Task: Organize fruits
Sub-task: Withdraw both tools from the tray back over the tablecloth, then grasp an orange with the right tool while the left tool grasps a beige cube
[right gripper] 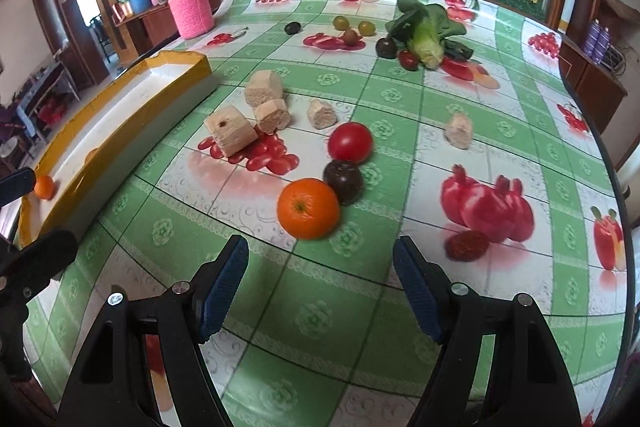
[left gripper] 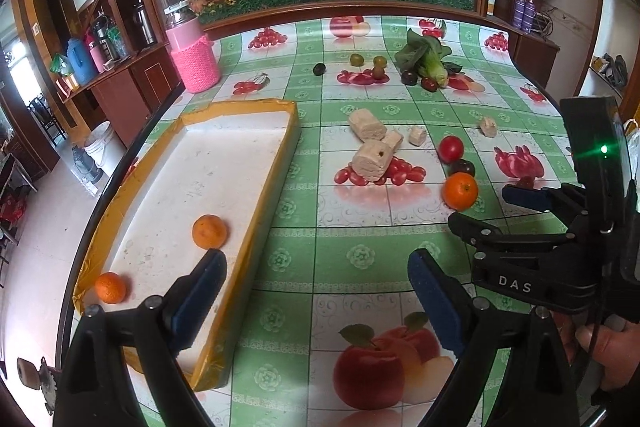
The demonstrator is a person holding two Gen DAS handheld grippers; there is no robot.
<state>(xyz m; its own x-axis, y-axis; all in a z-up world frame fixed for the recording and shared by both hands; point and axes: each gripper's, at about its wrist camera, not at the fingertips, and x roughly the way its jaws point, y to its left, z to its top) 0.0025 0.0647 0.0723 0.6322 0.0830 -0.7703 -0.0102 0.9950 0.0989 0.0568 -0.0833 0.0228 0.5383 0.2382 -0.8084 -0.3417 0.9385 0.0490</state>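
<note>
My right gripper (right gripper: 320, 291) hung with its jaws apart and empty, just short of the orange (right gripper: 308, 207) on the tablecloth, which touched a dark plum (right gripper: 343, 182). To take it cleanly I needed to straddle only the orange. My left gripper (left gripper: 316, 301), also spread and empty, hovered beside the tray (left gripper: 256, 227).

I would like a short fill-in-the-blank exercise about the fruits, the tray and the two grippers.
1. The white tray with the yellow rim holds ___ oranges.
2. The loose orange on the table touches a dark ___.
3. The right gripper is open and its jaws hold ___.
4. The red tomato lies ___ the tray.

Missing words: two; plum; nothing; outside
</note>
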